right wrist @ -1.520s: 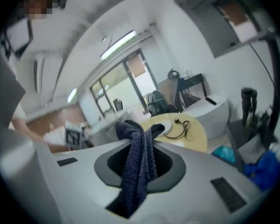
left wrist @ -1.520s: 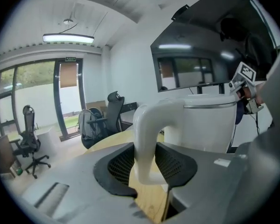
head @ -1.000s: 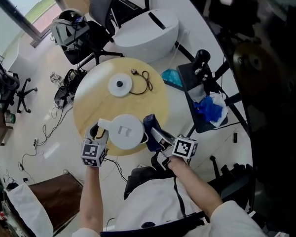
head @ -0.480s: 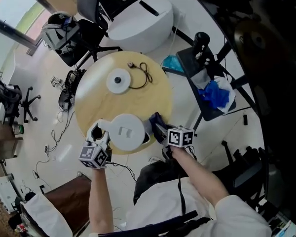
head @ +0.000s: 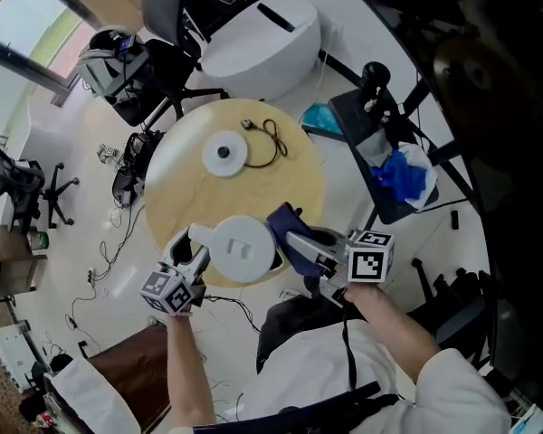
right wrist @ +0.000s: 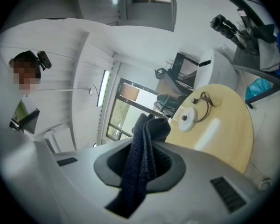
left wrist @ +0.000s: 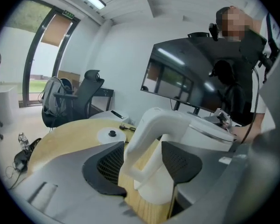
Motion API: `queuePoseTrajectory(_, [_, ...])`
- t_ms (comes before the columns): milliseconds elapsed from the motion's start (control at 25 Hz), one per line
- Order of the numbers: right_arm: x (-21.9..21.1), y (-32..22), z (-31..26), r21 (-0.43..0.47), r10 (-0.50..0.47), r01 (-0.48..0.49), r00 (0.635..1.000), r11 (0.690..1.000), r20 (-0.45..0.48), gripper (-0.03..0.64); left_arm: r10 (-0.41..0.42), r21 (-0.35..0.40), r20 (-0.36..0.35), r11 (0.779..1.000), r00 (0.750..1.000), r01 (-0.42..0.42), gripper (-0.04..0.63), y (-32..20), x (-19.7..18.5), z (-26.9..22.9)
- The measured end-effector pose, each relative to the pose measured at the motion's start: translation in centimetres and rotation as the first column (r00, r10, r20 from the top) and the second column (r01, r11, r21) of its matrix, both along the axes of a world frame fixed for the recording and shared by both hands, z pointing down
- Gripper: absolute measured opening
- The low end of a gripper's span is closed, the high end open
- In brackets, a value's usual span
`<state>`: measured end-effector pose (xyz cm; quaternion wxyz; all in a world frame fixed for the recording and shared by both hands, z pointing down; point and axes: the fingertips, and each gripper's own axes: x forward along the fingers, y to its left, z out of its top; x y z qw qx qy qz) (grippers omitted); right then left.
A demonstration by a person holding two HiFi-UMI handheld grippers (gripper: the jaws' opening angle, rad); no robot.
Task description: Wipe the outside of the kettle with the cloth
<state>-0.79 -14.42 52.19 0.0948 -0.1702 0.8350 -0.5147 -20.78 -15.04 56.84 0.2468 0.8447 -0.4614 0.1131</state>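
Note:
The white kettle point(head: 242, 250) stands at the near edge of the round wooden table point(head: 290, 179). My left gripper point(head: 188, 251) sits round its curved handle point(left wrist: 149, 134). Its jaws are opening: the handle lies between the pads, with a gap showing at the right pad point(left wrist: 179, 162). My right gripper point(head: 294, 242) is to the right of the kettle, shut on a dark blue cloth point(head: 282, 220). In the right gripper view the cloth point(right wrist: 140, 162) hangs bunched between the jaws of the right gripper point(right wrist: 141, 160), off the kettle.
The kettle's round base point(head: 223, 152) and its black cord point(head: 270, 138) lie at the table's far side. A black stand with blue cloths point(head: 400, 177) is to the right, a white bin point(head: 258, 48) beyond, and office chairs point(head: 131, 57) with floor cables to the left.
My right gripper has risen and drawn to the right with the cloth, away from the kettle's side. The left gripper stays at the handle and has rolled a little.

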Motion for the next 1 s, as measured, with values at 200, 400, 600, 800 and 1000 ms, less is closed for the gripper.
queuePoseTrajectory(200, [-0.3,-0.4,-3.8,0.094,-0.036,0.035,0.999,0.995,0.006,0.066,-0.064,-0.046,-0.111,0.997,0.992,0.059,0.307,4.3,-1.0,-1.6])
queuePoseTrajectory(400, [-1.0,-0.9,-2.6,0.078,-0.062,0.062,0.998,0.995,-0.003,0.066,-0.299,-0.107,-0.229,0.954,0.926,0.281,0.357,5.4,0.7,-5.6])
queuePoseTrajectory(600, [-0.9,-1.5,-1.1,0.043,-0.06,0.061,0.998,0.997,-0.012,0.066,-0.382,-0.124,-0.134,0.922,0.914,0.367,0.397,3.8,4.6,-6.6])
queuePoseTrajectory(800, [-1.6,-1.2,-1.9,0.071,-0.104,0.104,0.995,0.992,-0.006,0.066,-0.375,-0.132,-0.01,0.919,0.927,0.37,0.4,3.5,6.4,-5.7])
queuePoseTrajectory(1000, [-2.1,-1.4,0.8,0.086,-0.117,0.127,0.987,0.988,-0.113,0.066,-0.351,-0.147,-0.028,0.927,0.936,0.344,0.346,3.4,6.6,-5.7])
